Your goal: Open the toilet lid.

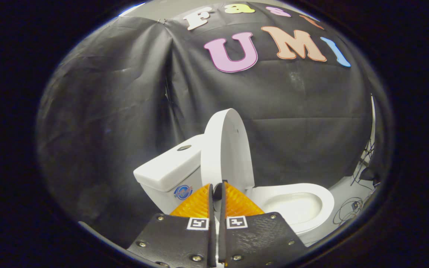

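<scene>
Your light falls from above and in front: the white toilet lid (226,149) and bowl (296,204) shine bright, nearly blown out, while the cloth wall (117,111) stays dim and grainy. Straight lines bow toward the rim, and the gripper (217,193), nearly closed, looks soft.

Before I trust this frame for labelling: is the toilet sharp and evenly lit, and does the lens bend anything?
Gripper view: the raised lid, tank and bowl rim look sharp and brightly lit, slightly glaring; the cloth wall falls off dark towards its edges; fisheye curvature bows the wall's folds; the near-closed fingers sit close and a little soft.
</scene>
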The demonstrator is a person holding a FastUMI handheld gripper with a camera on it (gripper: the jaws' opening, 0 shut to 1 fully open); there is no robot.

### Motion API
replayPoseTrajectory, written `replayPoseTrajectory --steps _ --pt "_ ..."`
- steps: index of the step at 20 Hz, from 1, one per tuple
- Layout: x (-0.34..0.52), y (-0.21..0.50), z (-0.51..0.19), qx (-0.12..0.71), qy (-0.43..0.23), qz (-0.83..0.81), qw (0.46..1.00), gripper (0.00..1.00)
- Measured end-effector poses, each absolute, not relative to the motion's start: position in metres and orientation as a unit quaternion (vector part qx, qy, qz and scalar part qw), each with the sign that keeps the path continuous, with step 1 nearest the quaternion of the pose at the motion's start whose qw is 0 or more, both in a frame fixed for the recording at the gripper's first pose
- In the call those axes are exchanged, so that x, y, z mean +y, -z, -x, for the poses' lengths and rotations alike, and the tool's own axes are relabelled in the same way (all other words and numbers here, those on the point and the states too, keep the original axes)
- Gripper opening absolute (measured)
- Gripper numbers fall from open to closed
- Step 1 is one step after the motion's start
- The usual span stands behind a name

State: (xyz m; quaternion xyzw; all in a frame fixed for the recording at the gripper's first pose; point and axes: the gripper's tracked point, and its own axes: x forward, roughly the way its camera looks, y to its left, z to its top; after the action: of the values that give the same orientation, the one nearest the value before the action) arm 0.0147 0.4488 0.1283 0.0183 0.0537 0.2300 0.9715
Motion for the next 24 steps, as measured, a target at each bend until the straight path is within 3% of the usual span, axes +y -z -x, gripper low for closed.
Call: replayPoseTrajectory --steps 15,24 --pt "0.481 -0.12 -0.011 0.047 -0.273 -0.016 0.961 0.07" --pt "0.482 -0.116 -0.006 0.063 -0.298 -0.029 0.952 0.17"
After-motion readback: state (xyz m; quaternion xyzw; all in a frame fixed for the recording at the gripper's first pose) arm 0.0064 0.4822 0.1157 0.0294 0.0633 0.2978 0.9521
